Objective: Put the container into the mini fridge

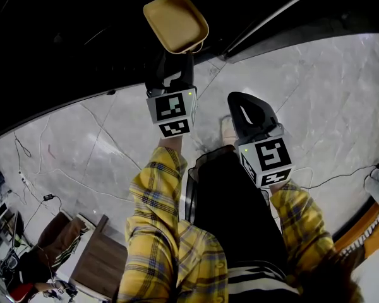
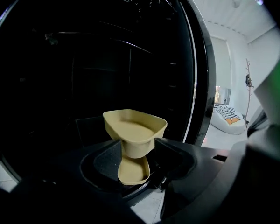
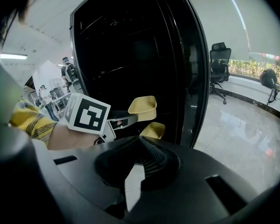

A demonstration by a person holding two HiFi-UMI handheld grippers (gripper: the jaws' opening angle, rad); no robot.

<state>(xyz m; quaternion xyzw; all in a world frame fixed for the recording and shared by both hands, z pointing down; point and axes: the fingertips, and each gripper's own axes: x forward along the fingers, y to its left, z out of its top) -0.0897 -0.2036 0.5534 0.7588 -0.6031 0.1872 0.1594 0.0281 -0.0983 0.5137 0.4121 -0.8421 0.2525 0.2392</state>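
A tan, shallow container (image 1: 175,21) with rounded corners hangs in front of the mini fridge's dark open inside (image 2: 79,69). My left gripper (image 2: 136,149) is shut on the container (image 2: 135,127), the jaws pressing its narrow lower part from both sides. The rim tilts up and away from me. From the right gripper view, the container (image 3: 142,107) sits at the tip of the left gripper (image 3: 123,121), level with the fridge's opening (image 3: 130,45). My right gripper (image 1: 241,103) hangs lower and to the right over the floor, its jaws (image 3: 142,143) together with nothing between them.
The fridge's black door edge (image 2: 199,78) stands just right of the container. A grey marble floor (image 1: 316,87) with cables (image 1: 38,169) lies below. A wooden stool (image 1: 98,264) sits lower left, an office chair (image 3: 219,62) and a beanbag (image 2: 228,118) stand farther off.
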